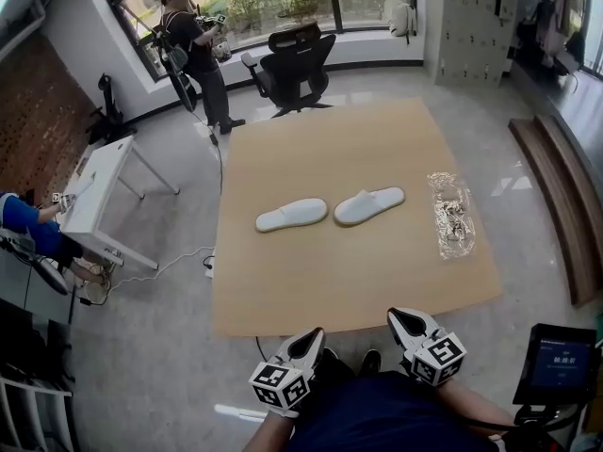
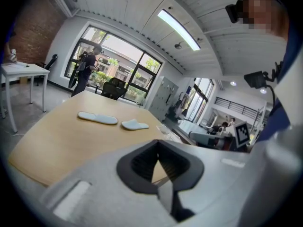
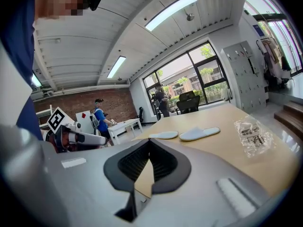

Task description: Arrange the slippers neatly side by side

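Note:
Two white slippers lie on the tan table point(image 1: 283, 281), lined up nearly end to end across its middle. The left slipper point(image 1: 292, 215) point(image 2: 97, 118) point(image 3: 164, 135) is sole-up or flat; the right slipper point(image 1: 368, 205) point(image 2: 134, 124) point(image 3: 199, 134) shows its toe cover. My left gripper point(image 1: 307, 343) point(image 2: 160, 170) hangs shut and empty just off the table's near edge. The right gripper point(image 1: 407, 324) point(image 3: 147, 171) sits beside it, also shut with nothing held. Both are well short of the slippers.
A crumpled clear plastic bag point(image 1: 451, 215) point(image 3: 251, 134) lies on the table's right side. A black office chair point(image 1: 292, 64) stands beyond the far edge, with a person point(image 1: 193, 50) by the window. A white side table point(image 1: 94, 196) stands at the left, wooden steps point(image 1: 561, 196) at the right.

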The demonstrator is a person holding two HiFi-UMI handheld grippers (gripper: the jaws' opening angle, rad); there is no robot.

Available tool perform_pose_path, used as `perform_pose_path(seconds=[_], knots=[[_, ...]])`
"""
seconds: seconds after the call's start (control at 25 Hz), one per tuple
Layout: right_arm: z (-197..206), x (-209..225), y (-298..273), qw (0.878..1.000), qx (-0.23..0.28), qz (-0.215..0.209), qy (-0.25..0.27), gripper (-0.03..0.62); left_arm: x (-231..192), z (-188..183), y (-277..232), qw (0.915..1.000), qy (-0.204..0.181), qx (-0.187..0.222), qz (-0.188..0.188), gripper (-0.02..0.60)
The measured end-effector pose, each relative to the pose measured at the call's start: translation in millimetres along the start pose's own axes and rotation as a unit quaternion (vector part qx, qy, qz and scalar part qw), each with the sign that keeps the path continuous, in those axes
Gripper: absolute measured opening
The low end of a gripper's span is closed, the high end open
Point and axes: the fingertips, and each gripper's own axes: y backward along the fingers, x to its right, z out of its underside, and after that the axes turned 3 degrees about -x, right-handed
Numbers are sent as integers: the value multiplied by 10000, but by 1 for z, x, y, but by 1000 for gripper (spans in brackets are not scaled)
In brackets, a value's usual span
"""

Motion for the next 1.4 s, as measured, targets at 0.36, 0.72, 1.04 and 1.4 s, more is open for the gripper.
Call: perform_pose_path(seconds=[0.36, 0.72, 1.04, 1.4], knots=[[-12, 8, -24, 9998, 55, -30, -168, 6, -30, 0, -14, 9996, 146, -226, -120, 2], [-39, 42, -82, 9996, 33, 272, -28, 6, -85, -54, -54, 9996, -154, -202, -81, 3], [-49, 50, -139, 9992, -295, 257, 54, 117, -135, -85, -90, 9959, -682, -573, 172, 151], [-56, 78, -184, 9937, -792, 584, 539, 198, -185, -102, -127, 9895, -895, -962, 595, 212]])
